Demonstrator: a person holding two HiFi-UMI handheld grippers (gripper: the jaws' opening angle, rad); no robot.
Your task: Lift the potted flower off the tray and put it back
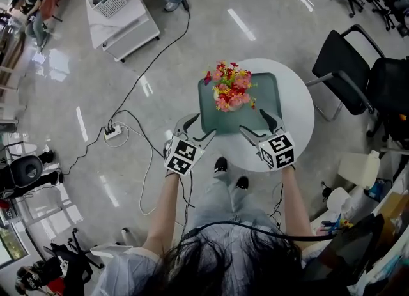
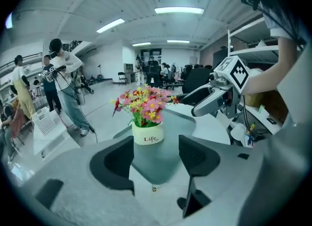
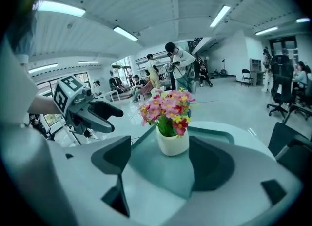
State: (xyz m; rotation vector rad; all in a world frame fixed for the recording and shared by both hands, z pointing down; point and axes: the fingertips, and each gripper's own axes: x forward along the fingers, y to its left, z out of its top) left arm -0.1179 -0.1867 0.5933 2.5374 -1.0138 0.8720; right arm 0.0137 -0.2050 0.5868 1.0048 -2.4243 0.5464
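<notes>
At the near left corner of the tray (image 1: 265, 93): left gripper (image 1: 201, 125), held low over the round white table (image 1: 297, 106), pointed in toward the middle. Jaws spread wide in its own view, with only bare tray surface between them. Grips nothing, touches nothing.

Further in, left of the tray's centre and about midway between its near and far edges: potted flower (image 1: 231, 90), upright in a small white pot, pink, red and yellow blooms above. Rests on the tray, well apart from both sets of jaws. Shows ahead of the open jaws, framed in the gap, in both gripper views (image 2: 147, 133) (image 3: 172, 142).

At the near right corner of the tray: right gripper (image 1: 254, 122), angled inward like its partner. Jaws likewise wide apart and empty, with bare tray between them and the pot beyond.

On progress: pot down on the tray, neither gripper closed on it. Reads most likely as the opening, with the approach, the grasp, the lift and the setting back all left to do. Could equally be the finished state after the return; cannot be settled from this alone.
</notes>
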